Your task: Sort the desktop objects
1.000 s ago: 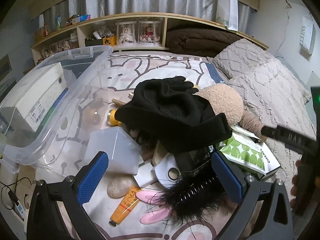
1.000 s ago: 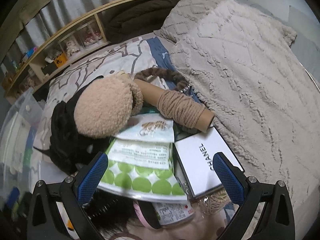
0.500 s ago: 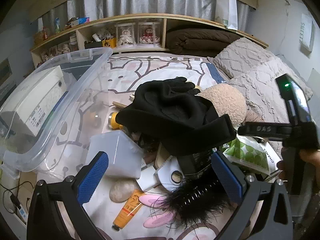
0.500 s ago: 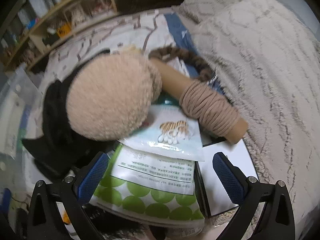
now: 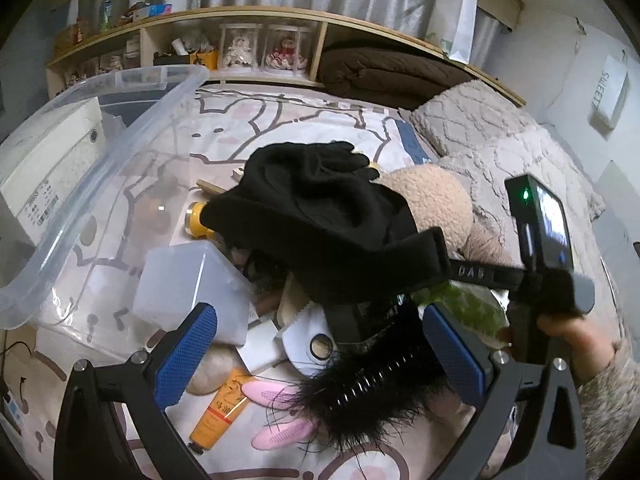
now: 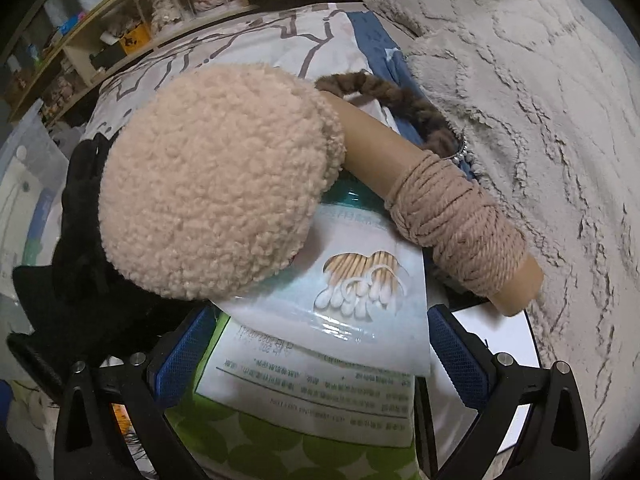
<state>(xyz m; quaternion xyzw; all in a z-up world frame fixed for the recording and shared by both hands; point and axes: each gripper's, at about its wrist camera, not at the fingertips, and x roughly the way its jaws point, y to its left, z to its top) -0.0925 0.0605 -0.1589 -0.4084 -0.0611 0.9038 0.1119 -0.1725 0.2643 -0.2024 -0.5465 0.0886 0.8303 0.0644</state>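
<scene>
A pile of small things lies on the bedsheet. In the left wrist view a black knit hat (image 5: 320,224) tops it, with a beige fleece hat (image 5: 428,204) behind. My left gripper (image 5: 320,352) is open above a black feathery clip (image 5: 372,392), pink hair clips (image 5: 276,432) and an orange tube (image 5: 218,412). In the right wrist view my right gripper (image 6: 320,352) is open, low over a cotton-swab pouch (image 6: 344,296) and a green-dotted packet (image 6: 304,412). The beige fleece hat (image 6: 216,208) and a yarn spool (image 6: 452,216) lie just ahead.
A large clear storage bin (image 5: 104,160) with a white box (image 5: 44,160) stands at the left. A frosted plastic container (image 5: 192,284) sits by it. A white Chanel box (image 6: 504,360) lies under the packets. A grey textured blanket (image 6: 540,100) covers the right. A shelf (image 5: 248,44) runs behind.
My right gripper has moved forward and down, close over the cotton-swab pouch and fleece hat. In the left wrist view it has come in from the right edge toward the pile.
</scene>
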